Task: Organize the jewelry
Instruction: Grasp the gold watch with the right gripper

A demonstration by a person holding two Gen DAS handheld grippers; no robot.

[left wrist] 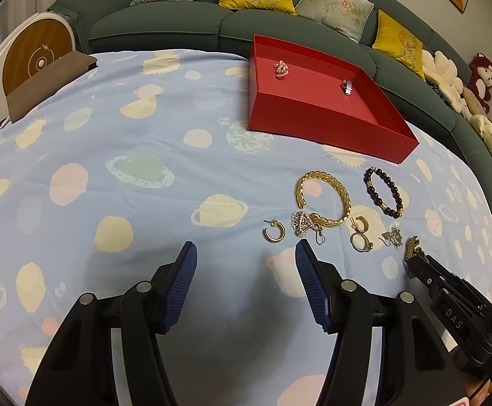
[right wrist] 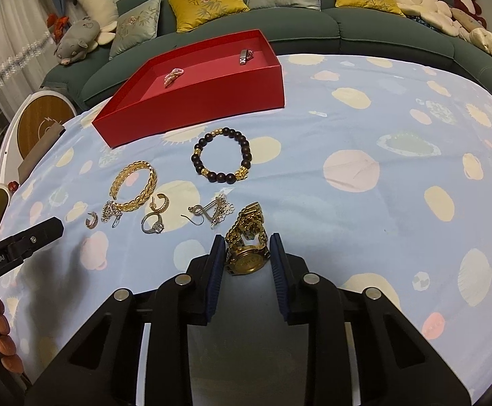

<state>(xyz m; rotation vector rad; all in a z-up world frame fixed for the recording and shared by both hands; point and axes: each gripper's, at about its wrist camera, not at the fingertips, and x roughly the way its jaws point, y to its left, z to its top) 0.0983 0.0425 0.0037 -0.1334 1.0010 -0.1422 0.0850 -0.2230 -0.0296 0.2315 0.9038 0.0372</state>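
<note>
A red box point(left wrist: 313, 115) point(right wrist: 192, 108) lies at the back of the table and holds a pink bead piece point(left wrist: 281, 69) point(right wrist: 173, 76) and a silver piece point(left wrist: 347, 86) point(right wrist: 246, 55). My right gripper point(right wrist: 246, 253) is shut on a gold watch point(right wrist: 247, 237), whose band also shows in the left wrist view point(left wrist: 415, 248). My left gripper point(left wrist: 246, 264) is open and empty, just short of a gold hoop earring point(left wrist: 273, 231). A gold bangle point(left wrist: 323, 199) point(right wrist: 134, 186), a dark bead bracelet point(left wrist: 383, 191) point(right wrist: 222, 154), a ring point(right wrist: 153, 225) and earrings point(right wrist: 212, 213) lie on the cloth.
The table has a light blue planet-print cloth point(left wrist: 110, 169). A green sofa point(left wrist: 164, 23) with cushions and plush toys curves behind it. A round white and wood device point(left wrist: 38, 54) stands at the far left edge.
</note>
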